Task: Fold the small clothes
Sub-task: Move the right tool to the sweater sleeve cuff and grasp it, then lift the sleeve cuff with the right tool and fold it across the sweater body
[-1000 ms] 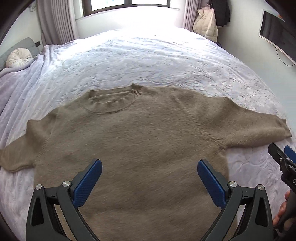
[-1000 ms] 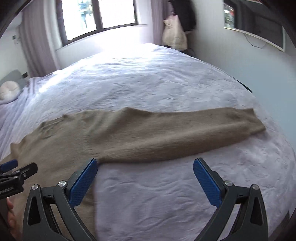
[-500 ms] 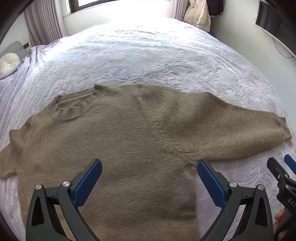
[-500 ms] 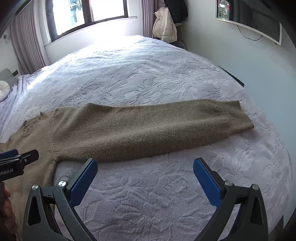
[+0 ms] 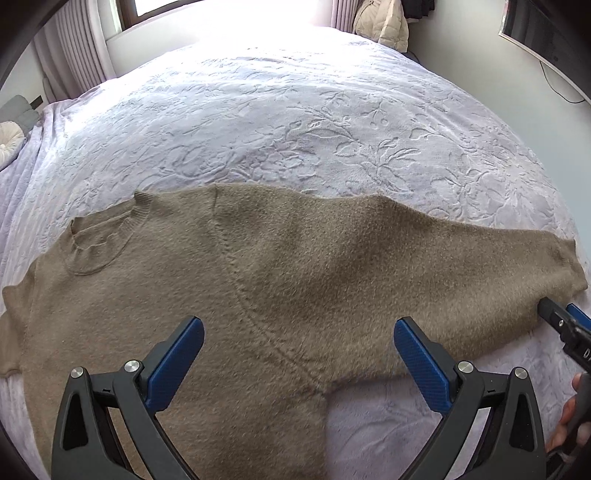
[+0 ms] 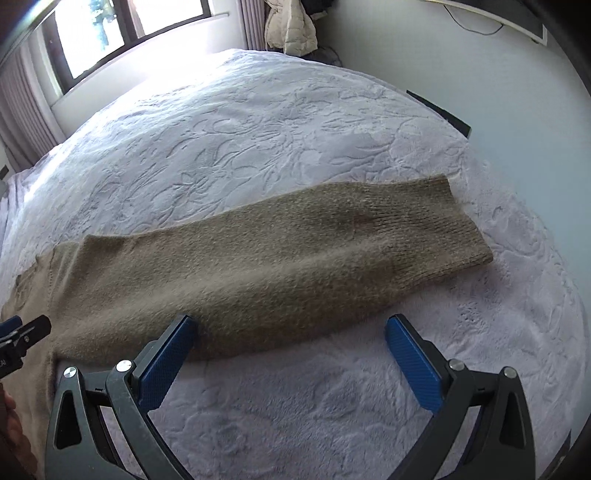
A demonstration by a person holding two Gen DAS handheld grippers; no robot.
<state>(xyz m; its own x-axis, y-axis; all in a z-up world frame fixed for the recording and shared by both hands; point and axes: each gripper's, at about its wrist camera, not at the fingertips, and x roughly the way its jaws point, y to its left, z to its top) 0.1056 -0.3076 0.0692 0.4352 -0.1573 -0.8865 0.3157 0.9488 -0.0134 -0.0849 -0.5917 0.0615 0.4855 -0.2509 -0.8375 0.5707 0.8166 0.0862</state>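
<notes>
A tan knit sweater (image 5: pixel 258 288) lies flat, front up, on the lavender bedspread (image 5: pixel 295 129). Its collar (image 5: pixel 99 236) is at the left and its right sleeve (image 6: pixel 280 258) stretches out to the right, ending in a ribbed cuff (image 6: pixel 436 225). My left gripper (image 5: pixel 299 354) is open and empty, low over the sweater's armpit seam. My right gripper (image 6: pixel 288 350) is open and empty, just in front of the sleeve's lower edge. The right gripper also shows at the right edge of the left wrist view (image 5: pixel 565 328), near the cuff.
The bed's right edge drops off beside a white wall (image 6: pixel 498 92). A window (image 6: pixel 110 33) and curtains stand at the far side. A beige jacket (image 5: pixel 384 22) hangs at the back. A round white cushion (image 5: pixel 9 138) lies at the far left.
Both grippers have moved to the right along the sweater, toward the right sleeve, and come closer to the bed. Both have stayed open. The sweater has not moved.
</notes>
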